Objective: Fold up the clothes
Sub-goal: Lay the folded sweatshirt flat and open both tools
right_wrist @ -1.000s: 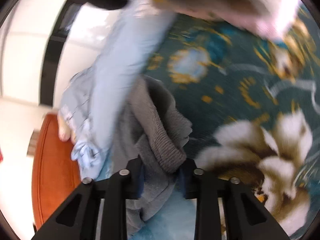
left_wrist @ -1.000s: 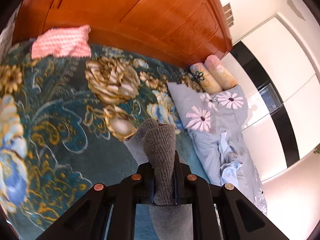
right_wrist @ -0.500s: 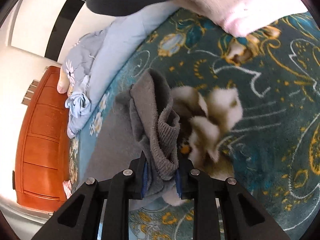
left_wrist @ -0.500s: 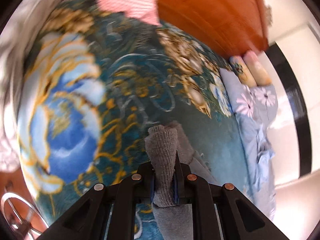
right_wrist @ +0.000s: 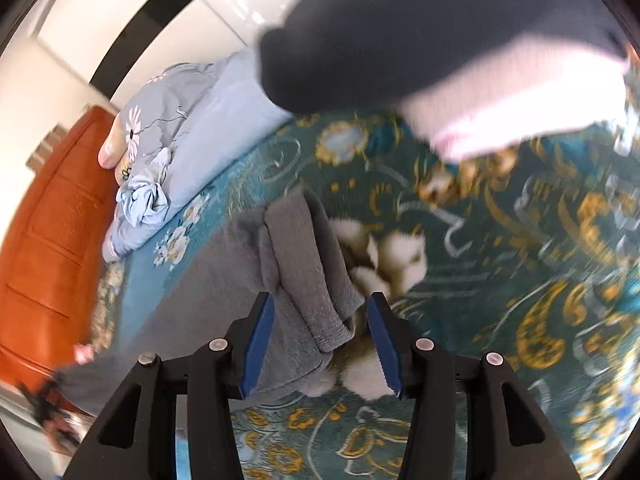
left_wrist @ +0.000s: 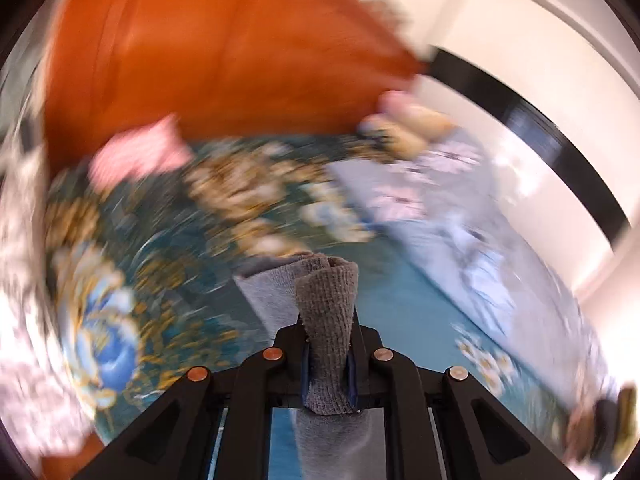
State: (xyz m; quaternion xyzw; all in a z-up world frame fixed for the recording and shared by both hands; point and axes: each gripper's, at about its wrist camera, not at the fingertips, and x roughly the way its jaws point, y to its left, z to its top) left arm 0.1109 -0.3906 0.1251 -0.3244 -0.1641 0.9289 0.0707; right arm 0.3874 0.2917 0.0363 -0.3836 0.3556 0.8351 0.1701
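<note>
Bedroom setting: a bed with a teal floral bedspread and an orange-brown wooden headboard, white wall panels behind.

One grey knitted garment lies on the bedspread, bunched into a thick doubled edge at the near end.

Left hand-held gripper: jaws pressed together on a rolled grey end of that garment, which stands up between the pads. Left view heavily motion-blurred.

Right hand-held gripper: jaws opening; the doubled grey edge sits between the blue pads, but neither pad presses on it.

Progress, as judged: one fold appears laid down on the right side; the left end remains lifted. Garment not yet a flat, squared packet, so the fold is partway at best.

Count:
- grey garment, one
- pink knitted item near the headboard, one
- pale blue flowered bedding heap, one
- hand-held grippers, two
</note>
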